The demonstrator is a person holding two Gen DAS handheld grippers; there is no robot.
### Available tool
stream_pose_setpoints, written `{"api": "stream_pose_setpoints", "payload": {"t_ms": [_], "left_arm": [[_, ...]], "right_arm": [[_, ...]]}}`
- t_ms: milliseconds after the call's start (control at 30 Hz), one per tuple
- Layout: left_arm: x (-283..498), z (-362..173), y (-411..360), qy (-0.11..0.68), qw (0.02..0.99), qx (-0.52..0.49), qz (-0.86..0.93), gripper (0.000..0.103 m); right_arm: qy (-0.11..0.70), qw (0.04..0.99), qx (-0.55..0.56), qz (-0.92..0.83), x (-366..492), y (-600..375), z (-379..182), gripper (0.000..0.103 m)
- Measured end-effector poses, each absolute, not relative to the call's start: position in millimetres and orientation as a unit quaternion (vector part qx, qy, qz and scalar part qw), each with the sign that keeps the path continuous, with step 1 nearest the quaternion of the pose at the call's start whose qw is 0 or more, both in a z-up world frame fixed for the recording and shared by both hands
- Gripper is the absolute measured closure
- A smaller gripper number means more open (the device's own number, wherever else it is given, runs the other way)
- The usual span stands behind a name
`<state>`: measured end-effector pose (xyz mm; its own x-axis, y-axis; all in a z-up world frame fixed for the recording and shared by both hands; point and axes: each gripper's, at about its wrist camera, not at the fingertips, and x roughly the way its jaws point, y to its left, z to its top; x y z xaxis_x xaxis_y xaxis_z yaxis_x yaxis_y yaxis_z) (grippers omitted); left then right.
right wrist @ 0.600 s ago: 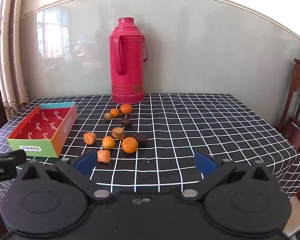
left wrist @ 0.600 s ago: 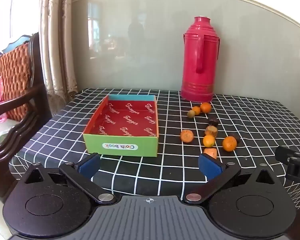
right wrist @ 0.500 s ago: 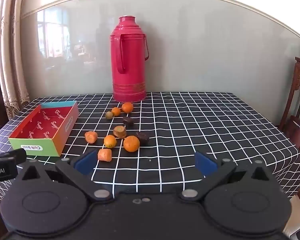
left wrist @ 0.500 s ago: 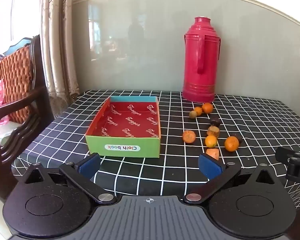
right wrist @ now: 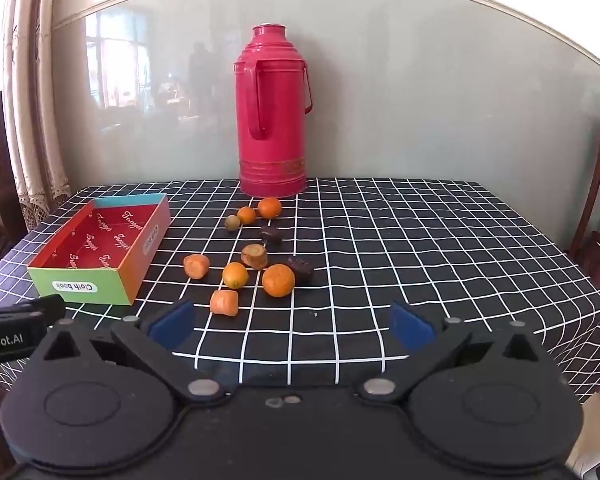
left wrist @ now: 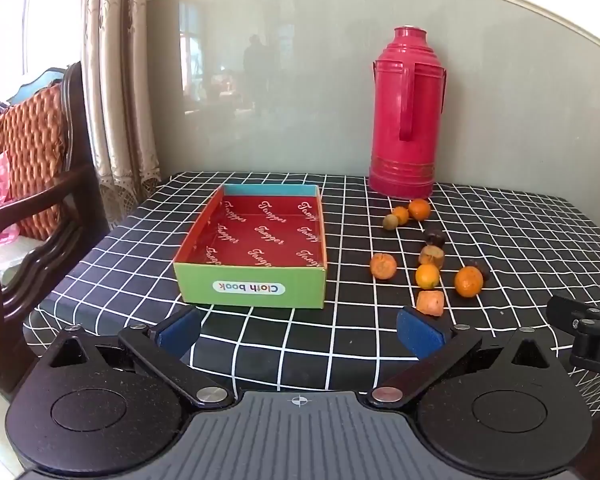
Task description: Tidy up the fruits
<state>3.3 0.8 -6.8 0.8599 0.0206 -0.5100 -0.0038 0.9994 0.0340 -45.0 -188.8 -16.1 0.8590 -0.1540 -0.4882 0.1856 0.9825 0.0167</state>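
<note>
Since half a second ago I've eased both claws in toward the table — the box (left wrist: 252,256) and the fruit (right wrist: 278,280) sit a little nearer and lower in both views, nothing on the cloth has shifted. By my reading this is only the approach: no piece is picked, the box is bare inside.

My left claw (left wrist: 300,326) is spread wide with nothing between its blue pads; it hangs at the bottom centre of its frame, short of the box's green front wall. My right claw (right wrist: 292,324) is equally spread and empty, low in its frame, with the nearest orange chunk (right wrist: 224,302) just above its left pad.

The fruit lies loose in the middle of the right view, right of the box: round oranges, cut chunks, a small green one (right wrist: 232,223) and two dark pieces (right wrist: 300,268) mixed in. They crowd each other, so I'd guess a wide jaw could nudge a neighbour.

Behind the cluster stands a red thermos (right wrist: 272,120), close to the rearmost oranges — the one thing to keep clear of. A chair (left wrist: 32,184) fills the left edge of the left view, and the right claw's body pokes in at that view's lower right.
</note>
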Motion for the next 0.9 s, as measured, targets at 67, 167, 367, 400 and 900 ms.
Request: {"api": "stream_pose_setpoints", "payload": {"t_ms": [67, 167, 367, 400, 900], "left_arm": [[3.1, -6.7, 2.2, 0.264, 0.964, 0.015, 0.006, 0.000], [2.6, -7.2, 1.8, 0.263, 0.965, 0.013, 0.007, 0.000], [1.5, -4.3, 2.3, 0.262, 0.965, 0.014, 0.005, 0.000], [1.4, -4.4, 2.1, 0.262, 0.965, 0.014, 0.004, 0.000], [3.9, -1.3, 2.8, 0.261, 0.965, 0.014, 0.003, 0.000]], "right_arm": [[0.252, 0.963, 0.030, -0.087, -44.4, -189.2, -16.2, 0.006], [0.250, 0.964, 0.029, -0.086, -46.2, -188.8, -15.3, 0.006], [0.250, 0.964, 0.028, -0.084, -46.5, -193.0, -14.6, 0.006], [0.250, 0.964, 0.027, -0.086, -45.0, -188.7, -14.9, 0.006], [0.253, 0.963, 0.026, -0.087, -42.6, -190.4, -15.0, 0.006]]}}
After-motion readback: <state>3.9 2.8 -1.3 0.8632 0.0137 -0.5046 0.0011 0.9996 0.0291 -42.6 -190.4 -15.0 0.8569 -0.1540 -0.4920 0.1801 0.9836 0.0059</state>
